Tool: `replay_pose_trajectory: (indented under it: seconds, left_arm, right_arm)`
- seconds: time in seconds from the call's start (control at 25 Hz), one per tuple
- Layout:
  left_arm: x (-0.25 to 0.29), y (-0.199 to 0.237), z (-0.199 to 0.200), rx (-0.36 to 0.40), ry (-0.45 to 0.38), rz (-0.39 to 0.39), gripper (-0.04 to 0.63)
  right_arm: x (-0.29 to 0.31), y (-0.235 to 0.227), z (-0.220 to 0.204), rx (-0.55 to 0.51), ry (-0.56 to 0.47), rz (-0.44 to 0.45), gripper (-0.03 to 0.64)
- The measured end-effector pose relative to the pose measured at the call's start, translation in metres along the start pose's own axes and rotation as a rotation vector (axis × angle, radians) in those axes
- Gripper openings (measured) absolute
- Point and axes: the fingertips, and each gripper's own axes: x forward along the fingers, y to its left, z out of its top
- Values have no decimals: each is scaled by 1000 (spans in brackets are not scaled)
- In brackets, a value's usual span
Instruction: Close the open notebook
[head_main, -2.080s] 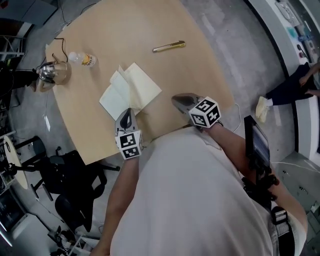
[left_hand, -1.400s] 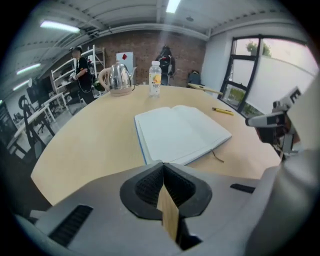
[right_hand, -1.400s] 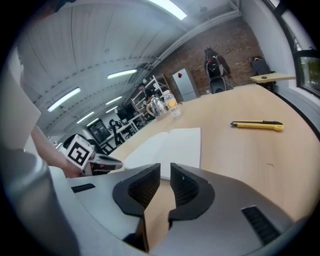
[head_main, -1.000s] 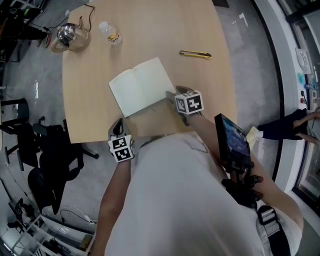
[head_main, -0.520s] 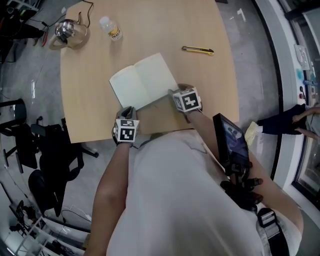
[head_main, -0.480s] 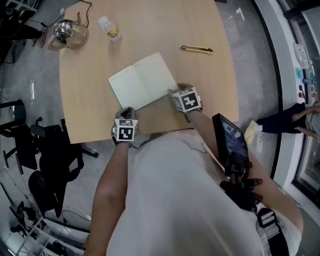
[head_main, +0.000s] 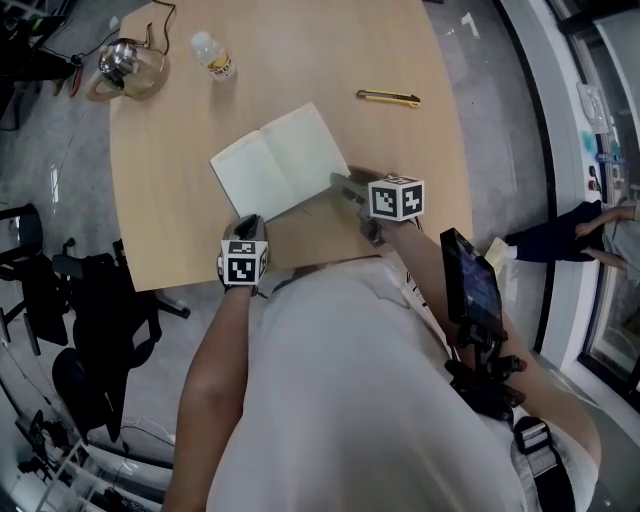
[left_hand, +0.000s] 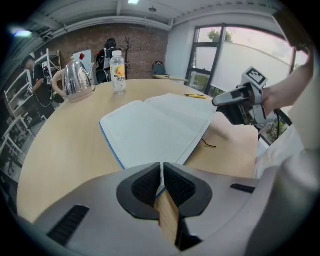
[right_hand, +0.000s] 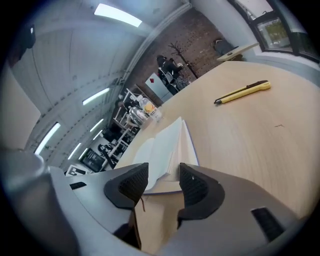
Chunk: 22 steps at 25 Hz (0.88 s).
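The open notebook (head_main: 280, 162) lies flat on the wooden table (head_main: 170, 230), showing blank pale pages and a thin blue cover edge. My left gripper (head_main: 249, 224) is shut, with its tips at the notebook's near left corner. In the left gripper view its pads (left_hand: 148, 184) meet just over that corner of the notebook (left_hand: 160, 127). My right gripper (head_main: 340, 184) is at the notebook's right edge. Its jaws are closing around the page edge of the notebook (right_hand: 169, 144), and the pads (right_hand: 195, 186) do not press on it.
A yellow utility knife (head_main: 388, 97) lies at the far right of the table. A metal kettle (head_main: 124, 66) and a small bottle (head_main: 212, 55) stand at the far left. Black chairs (head_main: 100, 320) stand left of the table. A person (head_main: 575, 225) stands at the right.
The raised pages have settled flat. My left gripper has come forward and down to the notebook's near corner. My right gripper stays at the right edge and has rolled.
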Motion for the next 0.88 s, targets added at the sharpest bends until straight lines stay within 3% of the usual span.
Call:
replay_pose_trajectory:
  seconds: [0.08, 0.16, 0.28, 0.48, 0.68, 0.88]
  left_arm:
    - [0, 0, 1, -1, -5, 1, 6]
    - [0, -1, 2, -5, -9, 2, 6]
    - [-1, -2, 2, -6, -15, 4, 6]
    - [-14, 0, 8, -6, -78, 41, 6]
    - [-51, 5, 9, -96, -185, 85, 6]
    - [-85, 18, 3, -172, -253, 133, 6]
  right_arm:
    - [-2, 11, 5, -29, -20, 27, 204]
    - [-4, 22, 9, -97, -26, 17, 121]
    - [-7, 37, 12, -220, -14, -13, 76]
    - [-3, 102, 9, -432, -8, 93, 25]
    - [32, 162, -23, -657, 128, 200, 23]
    - [79, 174, -68, -788, 310, 194, 25]
